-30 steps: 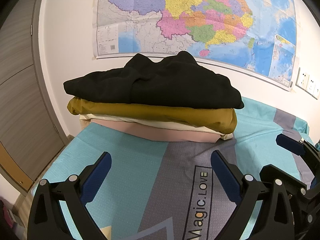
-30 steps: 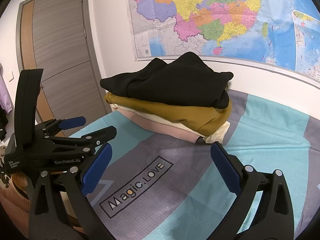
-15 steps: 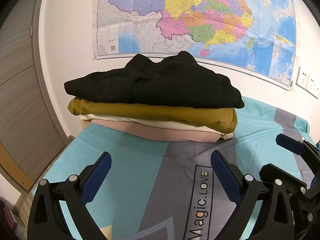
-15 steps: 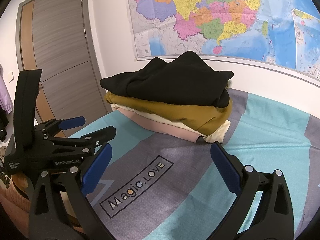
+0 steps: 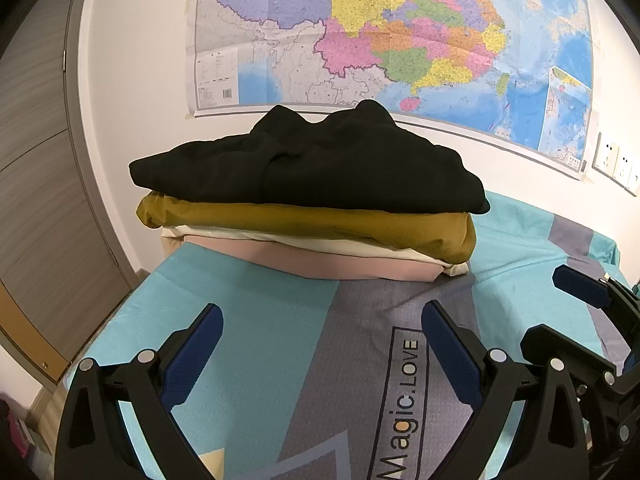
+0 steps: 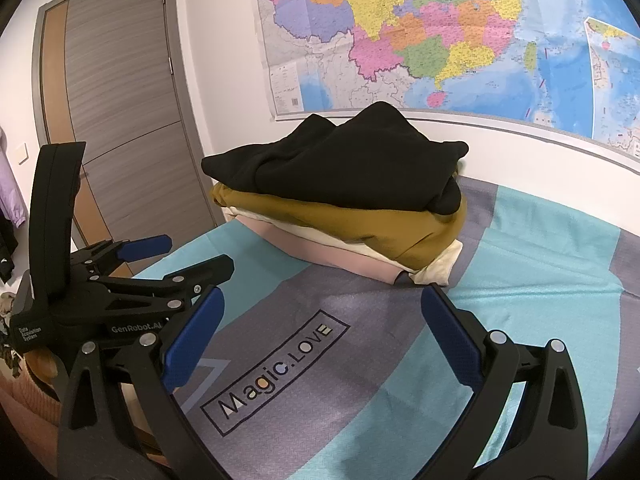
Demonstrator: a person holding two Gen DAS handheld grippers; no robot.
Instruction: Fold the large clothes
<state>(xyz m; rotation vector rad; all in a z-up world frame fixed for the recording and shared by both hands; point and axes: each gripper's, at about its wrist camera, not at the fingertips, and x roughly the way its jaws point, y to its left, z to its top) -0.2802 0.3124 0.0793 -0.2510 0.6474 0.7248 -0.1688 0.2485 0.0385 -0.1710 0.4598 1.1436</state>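
A stack of folded clothes lies at the far end of the bed: a black garment [image 5: 312,168] on top, then a mustard one [image 5: 312,222], a cream one [image 5: 328,245] and a pink one [image 5: 352,266] at the bottom. My left gripper [image 5: 320,312] hovers open over the sheet, short of the stack, with nothing between its blue pads. My right gripper [image 6: 323,296] is also open and empty, facing the same stack [image 6: 340,168] from the right. In each wrist view the other gripper shows alongside: the left gripper [image 6: 188,256] and the right gripper [image 5: 592,312].
The bed is covered by a teal and grey sheet [image 5: 280,340] printed "Magic.LOVE" [image 6: 276,368]. A wall map [image 5: 380,40] hangs behind the stack. A wooden door [image 6: 120,120] stands left of the bed. Wall sockets [image 5: 616,160] sit at the right.
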